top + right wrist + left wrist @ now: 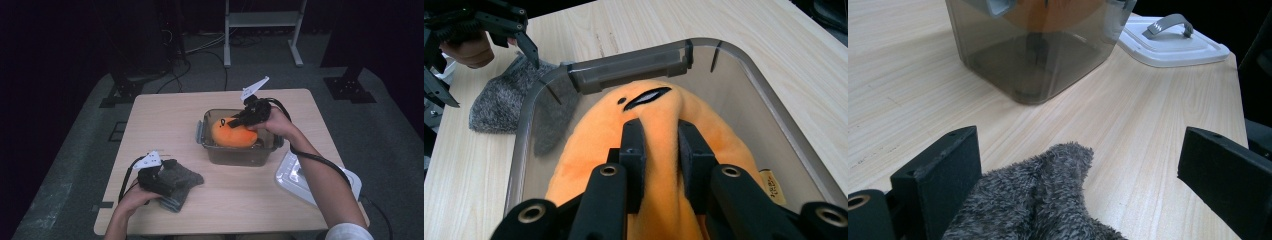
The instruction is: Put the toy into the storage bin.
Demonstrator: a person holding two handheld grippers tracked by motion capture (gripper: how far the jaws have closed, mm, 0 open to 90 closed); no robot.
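The right hand-held gripper pinches the orange plush toy in the clear box, while the left hand-held gripper sits wide apart around the grey sock on the counter.

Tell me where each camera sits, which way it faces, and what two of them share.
High view: above the person's side, looking forward and down on the table; forearms, hands, left gripper and right gripper show.
Left gripper view: on the left gripper, along its open jaws over the grey cloth toward the bin and lid.
Right gripper view: on the right gripper, down into the bin; its jaws pinch the orange plush.
All three share the bin.
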